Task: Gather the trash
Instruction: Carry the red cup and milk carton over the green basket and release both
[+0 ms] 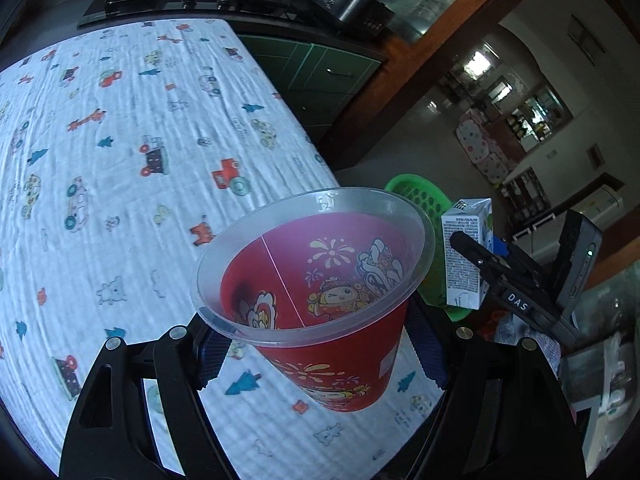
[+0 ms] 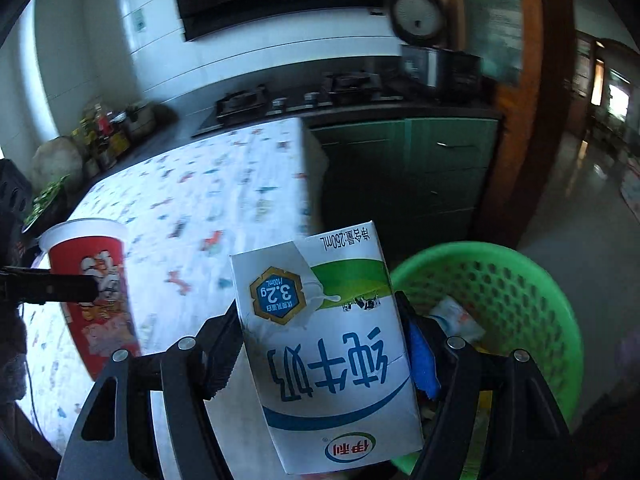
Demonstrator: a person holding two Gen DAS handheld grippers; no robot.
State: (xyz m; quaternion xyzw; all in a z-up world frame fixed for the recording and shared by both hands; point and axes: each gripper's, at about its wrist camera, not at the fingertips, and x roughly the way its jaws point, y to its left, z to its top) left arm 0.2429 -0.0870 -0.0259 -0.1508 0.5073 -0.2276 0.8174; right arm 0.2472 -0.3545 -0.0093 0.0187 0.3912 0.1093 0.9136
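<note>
Right gripper (image 2: 320,360) clamps the milk carton (image 2: 332,356) upside down, carried off the table's edge toward the green basket (image 2: 532,292) on the floor beyond, a wrapper already inside. Left gripper (image 1: 320,356) pinches the red paper cup (image 1: 336,320) over the table's (image 1: 120,120) near corner, likely next in line.

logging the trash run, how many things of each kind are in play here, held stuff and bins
cups: 1, the red cup in the left tongs
milk cartons: 1, the milk carton in the right tongs
baskets: 1, the green basket, with some wrapper already inside
total: 3
</note>
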